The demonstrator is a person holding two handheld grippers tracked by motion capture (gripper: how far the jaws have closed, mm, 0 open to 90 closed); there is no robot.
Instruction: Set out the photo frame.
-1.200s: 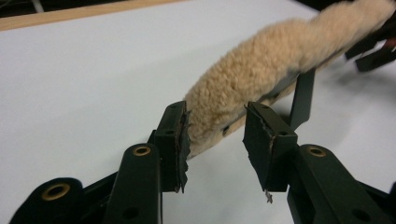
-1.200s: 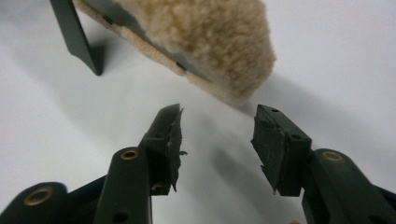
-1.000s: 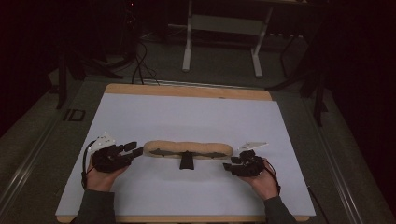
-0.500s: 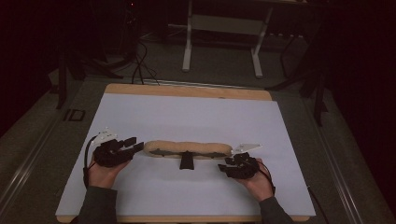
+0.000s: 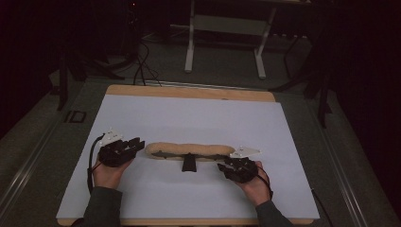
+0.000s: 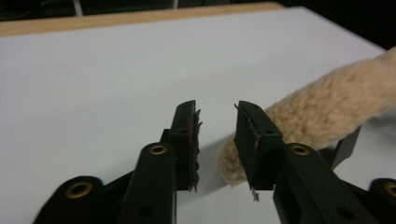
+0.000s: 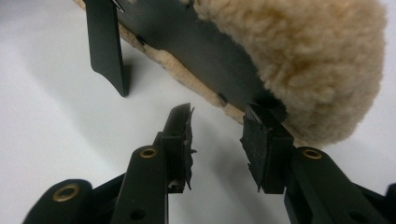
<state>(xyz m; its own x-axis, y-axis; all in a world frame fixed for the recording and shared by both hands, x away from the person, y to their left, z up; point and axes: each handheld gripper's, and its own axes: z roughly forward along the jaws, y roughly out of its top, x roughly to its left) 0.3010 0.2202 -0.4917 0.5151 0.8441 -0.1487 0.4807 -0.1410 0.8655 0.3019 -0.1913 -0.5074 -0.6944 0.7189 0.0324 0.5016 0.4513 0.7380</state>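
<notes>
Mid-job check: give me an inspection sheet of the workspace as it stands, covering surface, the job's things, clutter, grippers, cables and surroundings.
Surface: white sheet over a wooden board, bare apart from the job's thing.
Job's things: long fleecy tan pad lying flat across the sheet, with a black strip and a short black tab along its near side.
Clutter: nothing seen.
Grippers: left gripper at the pad's left end, jaws just closing, gap empty, pad beside one jaw; right gripper at the right end, jaws just closing, nothing between them.
Cables: black lead by the left hand; more on the floor.
Surroundings: dark room, white stand frame behind.
</notes>
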